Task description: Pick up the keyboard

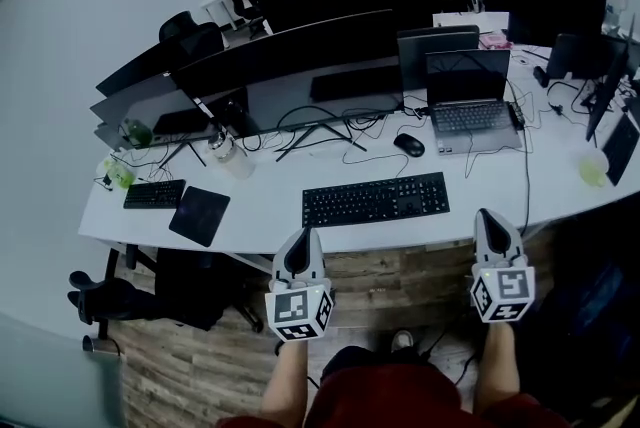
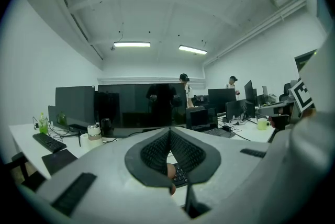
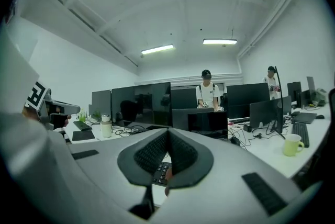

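A black keyboard (image 1: 376, 199) lies flat near the front edge of the white desk (image 1: 270, 221). My left gripper (image 1: 306, 234) is shut and empty, its tips just short of the keyboard's left end. My right gripper (image 1: 487, 216) is also shut and empty, a little right of the keyboard's right end at the desk edge. In the left gripper view, keyboard keys (image 2: 179, 175) show just beyond the closed left gripper (image 2: 169, 131). The right gripper view shows keys (image 3: 159, 171) below the closed right gripper (image 3: 167, 133).
Behind the keyboard are a black mouse (image 1: 409, 145), an open laptop (image 1: 470, 101), a wide monitor (image 1: 290, 56) and tangled cables. A second keyboard (image 1: 154, 194) and black pad (image 1: 199, 214) lie at left, a green mug (image 1: 593, 166) at right. People stand at far desks.
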`<action>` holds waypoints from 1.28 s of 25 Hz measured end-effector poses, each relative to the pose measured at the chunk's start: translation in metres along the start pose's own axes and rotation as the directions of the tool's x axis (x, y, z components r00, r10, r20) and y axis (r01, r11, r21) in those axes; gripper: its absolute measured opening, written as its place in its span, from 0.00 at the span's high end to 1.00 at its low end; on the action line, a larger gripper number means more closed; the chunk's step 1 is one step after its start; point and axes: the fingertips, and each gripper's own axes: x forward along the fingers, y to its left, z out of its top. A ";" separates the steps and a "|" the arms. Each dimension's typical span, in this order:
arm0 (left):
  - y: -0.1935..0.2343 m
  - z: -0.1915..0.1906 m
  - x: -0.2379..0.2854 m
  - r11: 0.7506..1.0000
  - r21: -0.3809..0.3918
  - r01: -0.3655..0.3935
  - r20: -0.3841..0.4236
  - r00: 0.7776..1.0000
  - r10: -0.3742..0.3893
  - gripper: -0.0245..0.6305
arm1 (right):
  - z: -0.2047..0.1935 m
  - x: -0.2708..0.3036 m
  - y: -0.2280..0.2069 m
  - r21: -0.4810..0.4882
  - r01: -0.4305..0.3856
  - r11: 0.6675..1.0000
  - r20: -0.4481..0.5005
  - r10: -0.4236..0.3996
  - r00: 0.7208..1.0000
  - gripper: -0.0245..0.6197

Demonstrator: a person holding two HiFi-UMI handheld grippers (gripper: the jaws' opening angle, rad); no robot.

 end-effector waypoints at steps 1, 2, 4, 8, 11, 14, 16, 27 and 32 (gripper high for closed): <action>0.001 -0.001 0.004 1.000 0.000 -0.003 -0.003 1.000 0.003 0.95 | -0.001 0.004 -0.002 0.004 -0.001 1.000 -0.001 0.001 1.000 0.97; 0.001 -0.002 0.008 1.000 -0.002 -0.006 -0.005 1.000 0.006 0.95 | -0.001 0.008 -0.004 0.008 -0.003 1.000 -0.002 0.003 1.000 0.97; 0.003 -0.005 0.015 1.000 -0.008 -0.009 -0.011 1.000 0.009 0.95 | -0.003 0.017 -0.006 0.013 -0.009 1.000 -0.007 0.009 1.000 0.97; 0.010 -0.012 0.033 1.000 -0.017 -0.016 -0.019 1.000 0.015 0.95 | -0.006 0.037 -0.006 0.011 -0.015 1.000 -0.013 0.016 1.000 0.97; 0.018 -0.016 0.049 1.000 -0.021 -0.013 -0.027 1.000 0.012 0.95 | -0.008 0.053 -0.003 0.018 -0.018 1.000 -0.016 0.018 1.000 0.97; 0.029 -0.022 0.064 1.000 -0.024 -0.014 -0.036 0.999 0.013 0.95 | -0.009 0.071 0.001 0.023 -0.022 0.999 -0.023 0.023 0.999 0.97; 0.040 -0.024 0.078 0.999 -0.032 -0.018 -0.037 0.999 0.017 0.95 | -0.007 0.086 0.004 0.013 -0.022 1.000 -0.023 0.022 0.999 0.97; 0.100 -0.029 0.153 0.999 -0.046 -0.018 -0.054 0.998 0.016 0.95 | 0.004 0.175 0.020 -0.011 -0.013 1.000 -0.041 0.013 0.999 0.95; 0.117 -0.036 0.178 0.999 -0.040 0.017 -0.080 0.997 -0.020 0.95 | -0.002 0.206 0.030 -0.004 -0.018 1.000 -0.072 0.017 0.997 0.91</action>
